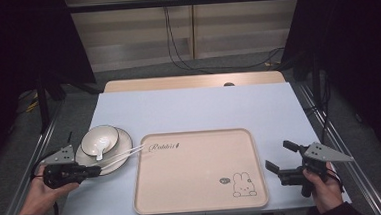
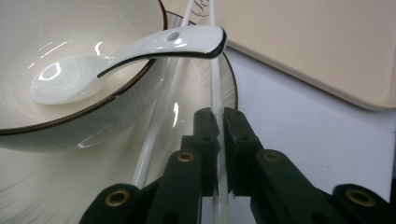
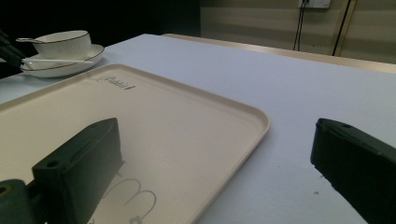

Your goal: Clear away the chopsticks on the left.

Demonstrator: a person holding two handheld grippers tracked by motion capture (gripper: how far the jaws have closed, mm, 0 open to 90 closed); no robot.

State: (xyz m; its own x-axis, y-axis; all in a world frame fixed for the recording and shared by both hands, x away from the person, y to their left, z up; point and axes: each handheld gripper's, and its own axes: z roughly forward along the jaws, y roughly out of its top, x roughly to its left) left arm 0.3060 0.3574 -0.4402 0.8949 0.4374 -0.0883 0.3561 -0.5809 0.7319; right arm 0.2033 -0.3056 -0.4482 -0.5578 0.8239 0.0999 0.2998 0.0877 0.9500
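Glossy glazed bowl (image 2: 70, 56) and spoon (image 2: 121, 58); matt smooth tray (image 1: 197, 172).

tray at centre, dishes to its left

the tray (image 1: 199, 172) lies on the bench (image 1: 193, 110) at the near middle, its near edge close to the bench's near edge. left of it sits the plate (image 1: 122, 141), with the bowl (image 1: 99, 139) on the plate's left part and the spoon (image 1: 100, 151) resting in the bowl, its handle over the near rim. the chopsticks (image 1: 126, 155) lie across the plate's right side, their far tips reaching onto the tray's far left corner. the left gripper (image 1: 93, 170) is at the plate's near edge, jaws closed around one chopstick. the right gripper (image 1: 280, 156) is right of the tray, near the bench's right edge, jaws apart.
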